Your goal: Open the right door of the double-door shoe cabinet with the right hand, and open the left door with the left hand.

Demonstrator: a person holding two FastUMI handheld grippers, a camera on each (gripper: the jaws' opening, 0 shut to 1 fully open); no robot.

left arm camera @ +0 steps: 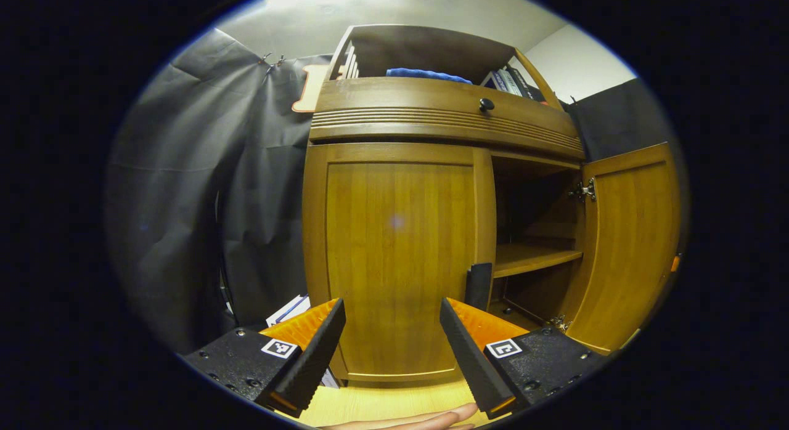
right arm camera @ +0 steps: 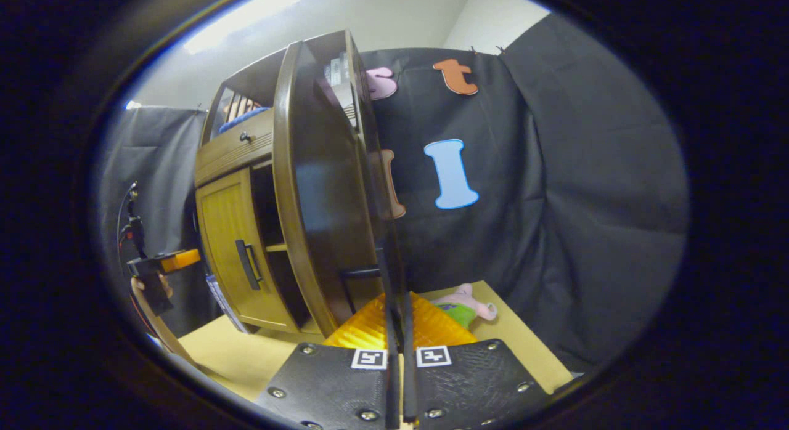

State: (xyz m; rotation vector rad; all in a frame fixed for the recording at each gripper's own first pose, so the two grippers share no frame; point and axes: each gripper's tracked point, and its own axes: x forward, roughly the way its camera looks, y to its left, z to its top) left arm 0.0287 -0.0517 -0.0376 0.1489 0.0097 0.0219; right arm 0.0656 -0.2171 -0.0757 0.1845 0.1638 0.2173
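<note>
The wooden shoe cabinet [left arm camera: 444,119] stands in front of me. Its left door [left arm camera: 394,257] is closed, with a dark handle [left arm camera: 478,286] on its right edge. My left gripper [left arm camera: 392,350] hangs open just before that door, touching nothing. The right door [left arm camera: 629,245] is swung wide open, baring a shelf [left arm camera: 530,257]. In the right gripper view this right door [right arm camera: 320,202] appears almost edge-on, and my right gripper [right arm camera: 397,304] is shut on its free edge below the handle [right arm camera: 360,271]. The left gripper [right arm camera: 157,267] shows far left, facing the closed left door [right arm camera: 231,251].
The cabinet stands on a light wooden table [right arm camera: 246,356]. A plush toy [right arm camera: 468,304] lies on the table behind the open door. A drawer with a knob [left arm camera: 486,103] sits above the doors; books [left arm camera: 508,82] and a blue cloth [left arm camera: 425,74] are on top. A hand [left arm camera: 407,421] shows below.
</note>
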